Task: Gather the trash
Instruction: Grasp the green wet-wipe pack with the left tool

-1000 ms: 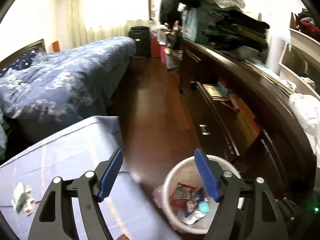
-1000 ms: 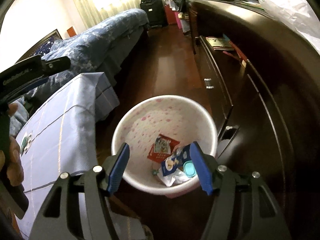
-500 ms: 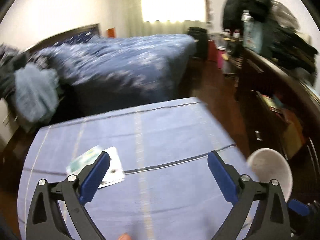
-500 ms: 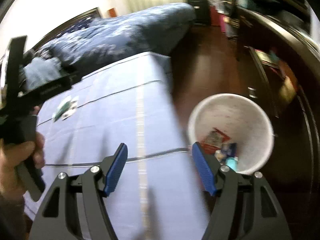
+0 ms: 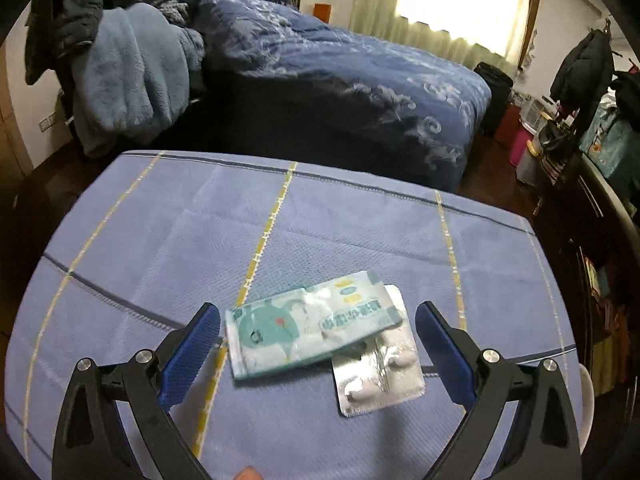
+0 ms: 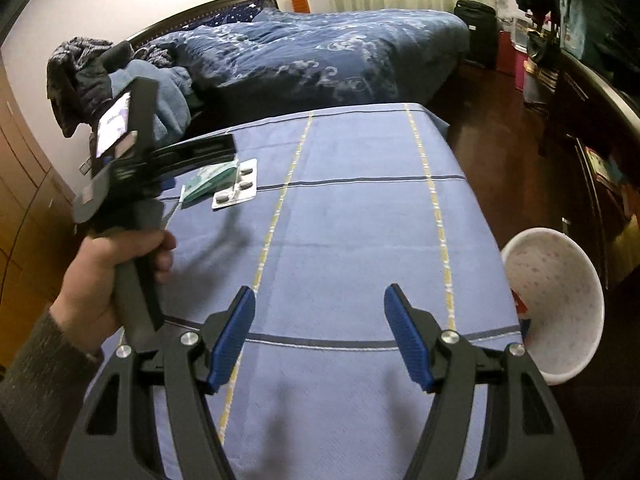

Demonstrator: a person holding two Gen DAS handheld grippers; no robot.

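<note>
A bed [image 5: 340,68] with a dark blue quilt stands ahead of the grippers; a pale blue blanket [image 5: 128,76] is heaped ahead-left.

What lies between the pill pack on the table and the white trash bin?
Only bare blue tablecloth, crossed by yellow and dark stripes, lies between the pill pack and the trash bin. The right wrist view shows the whole stretch.

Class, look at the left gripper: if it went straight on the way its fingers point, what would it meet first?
Most likely the teal-and-white wrapper, lying between the open fingers of the left gripper and overlapping the pill blister pack on the blue tablecloth. Depth is uncertain.
</note>
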